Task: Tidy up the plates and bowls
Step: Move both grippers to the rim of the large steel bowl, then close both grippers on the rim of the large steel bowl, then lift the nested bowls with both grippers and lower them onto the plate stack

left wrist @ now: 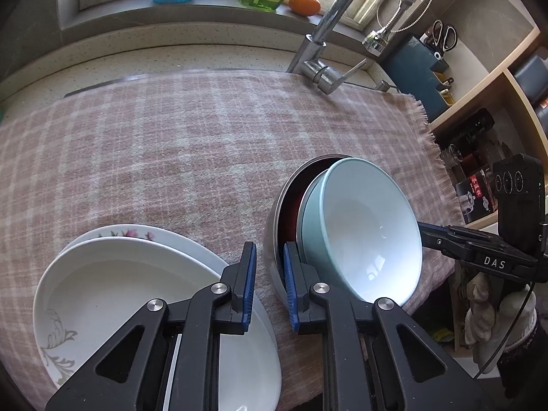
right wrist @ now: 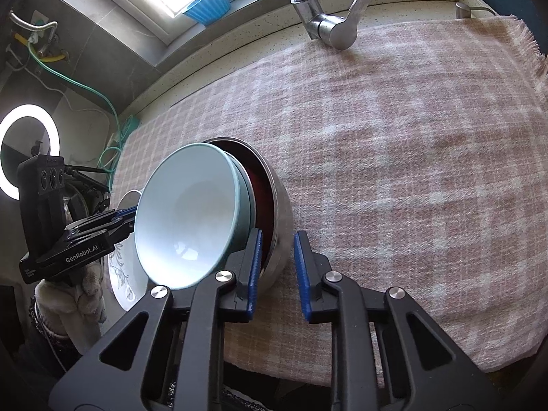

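The steel bowl [left wrist: 274, 226], tipped on its side on the checked cloth [left wrist: 178, 144] covering the counter, is clamped at opposite rim walls by the left gripper [left wrist: 269, 275] and the right gripper [right wrist: 277, 267], each closed narrowly on it. A pale blue bowl [left wrist: 366, 229] is nested inside it. Two white plates [left wrist: 137, 294] are stacked just beside it.

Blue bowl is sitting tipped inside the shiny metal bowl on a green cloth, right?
Not quite. The light blue bowl does sit tipped inside the steel bowl, but the cloth under them is pink and white checked, not green. The left wrist view shows it plainly.
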Demonstrator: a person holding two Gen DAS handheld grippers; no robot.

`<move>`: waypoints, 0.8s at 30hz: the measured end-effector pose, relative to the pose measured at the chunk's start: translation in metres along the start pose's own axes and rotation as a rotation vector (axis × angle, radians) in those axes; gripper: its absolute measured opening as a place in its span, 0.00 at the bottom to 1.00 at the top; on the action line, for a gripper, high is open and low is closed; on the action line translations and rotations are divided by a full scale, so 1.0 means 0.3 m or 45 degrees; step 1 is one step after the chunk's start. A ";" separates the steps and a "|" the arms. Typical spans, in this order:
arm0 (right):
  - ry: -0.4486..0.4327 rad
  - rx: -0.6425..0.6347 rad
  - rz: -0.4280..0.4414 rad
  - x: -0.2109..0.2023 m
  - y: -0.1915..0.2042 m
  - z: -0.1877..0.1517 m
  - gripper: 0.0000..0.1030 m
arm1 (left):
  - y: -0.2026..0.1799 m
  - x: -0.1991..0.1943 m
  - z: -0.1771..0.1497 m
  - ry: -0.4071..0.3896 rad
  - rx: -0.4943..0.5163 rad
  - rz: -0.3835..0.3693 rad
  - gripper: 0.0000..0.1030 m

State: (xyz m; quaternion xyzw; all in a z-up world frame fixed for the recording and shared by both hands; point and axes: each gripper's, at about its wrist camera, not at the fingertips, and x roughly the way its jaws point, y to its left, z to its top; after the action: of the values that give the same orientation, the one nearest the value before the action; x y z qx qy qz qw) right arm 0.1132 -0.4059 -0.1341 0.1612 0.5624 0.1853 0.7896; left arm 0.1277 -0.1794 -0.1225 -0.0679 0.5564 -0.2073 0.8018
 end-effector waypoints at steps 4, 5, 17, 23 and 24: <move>0.004 -0.009 -0.004 0.011 0.004 0.002 0.12 | 0.000 0.013 -0.002 0.012 -0.007 -0.013 0.12; 0.004 -0.011 -0.008 0.012 0.006 0.003 0.12 | -0.002 0.014 -0.003 0.013 -0.005 -0.013 0.10; 0.005 -0.001 -0.040 0.013 0.021 0.012 0.12 | -0.007 0.014 -0.001 0.010 -0.016 -0.005 0.08; 0.003 0.001 -0.047 0.003 0.024 0.013 0.12 | -0.014 -0.004 0.006 -0.008 -0.018 -0.014 0.08; 0.003 0.001 -0.048 0.001 0.025 0.015 0.12 | -0.016 -0.010 0.008 -0.012 -0.013 -0.014 0.08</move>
State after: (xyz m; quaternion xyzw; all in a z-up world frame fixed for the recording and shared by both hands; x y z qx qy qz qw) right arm 0.1166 -0.3994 -0.1294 0.1506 0.5663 0.1705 0.7922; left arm 0.1277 -0.1829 -0.1175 -0.0761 0.5531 -0.2083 0.8030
